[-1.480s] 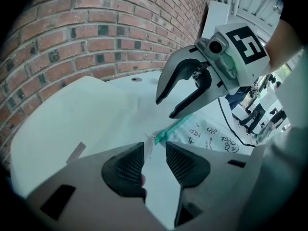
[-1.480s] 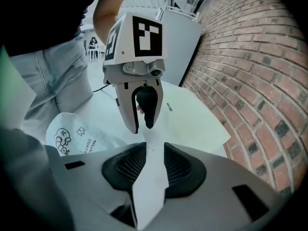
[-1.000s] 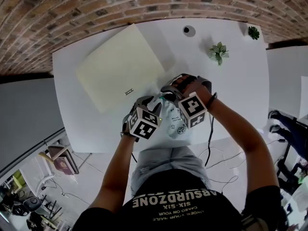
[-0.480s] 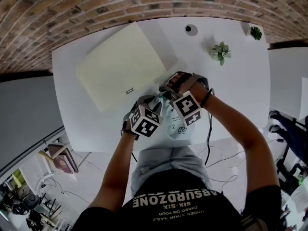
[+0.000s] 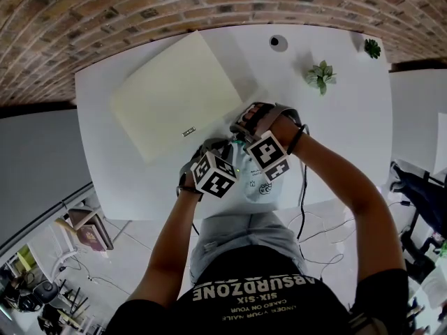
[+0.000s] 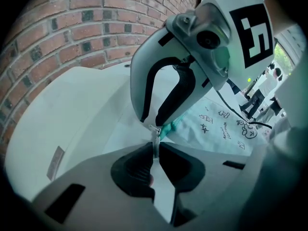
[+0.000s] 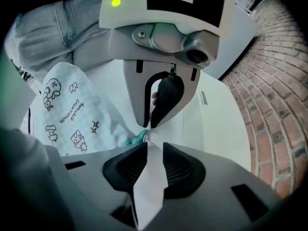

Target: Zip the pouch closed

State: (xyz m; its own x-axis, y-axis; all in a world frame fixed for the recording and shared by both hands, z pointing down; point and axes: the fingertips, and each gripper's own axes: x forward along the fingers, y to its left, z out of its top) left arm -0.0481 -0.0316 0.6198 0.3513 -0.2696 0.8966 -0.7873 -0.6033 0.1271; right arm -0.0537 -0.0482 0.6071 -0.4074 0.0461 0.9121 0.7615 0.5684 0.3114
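A white pouch point(image 5: 257, 183) printed with doodles lies at the table's near edge, its teal zipper end point(image 6: 169, 129) pointing away from the person. Both grippers meet tip to tip over that end. My left gripper point(image 6: 155, 146) point(image 5: 229, 153) is closing, and its pads pinch the small metal zipper pull point(image 6: 155, 139). My right gripper point(image 7: 155, 146) point(image 5: 244, 149) faces it with the jaws closing but still apart. The teal zipper end point(image 7: 137, 137) sits just off its left fingertip and no pad presses on it. In the head view the marker cubes hide both sets of tips.
A cream flat case point(image 5: 174, 96) lies on the white table point(image 5: 335, 131) at the back left, close behind the grippers. Two small plants point(image 5: 319, 75) point(image 5: 368, 47) and a round cable hole point(image 5: 274, 43) are at the back right. A brick wall point(image 5: 140, 12) stands behind.
The two marker cubes have drawn a little closer together over the pouch's far end, and the right cube has rolled. The pouch has stayed in place.
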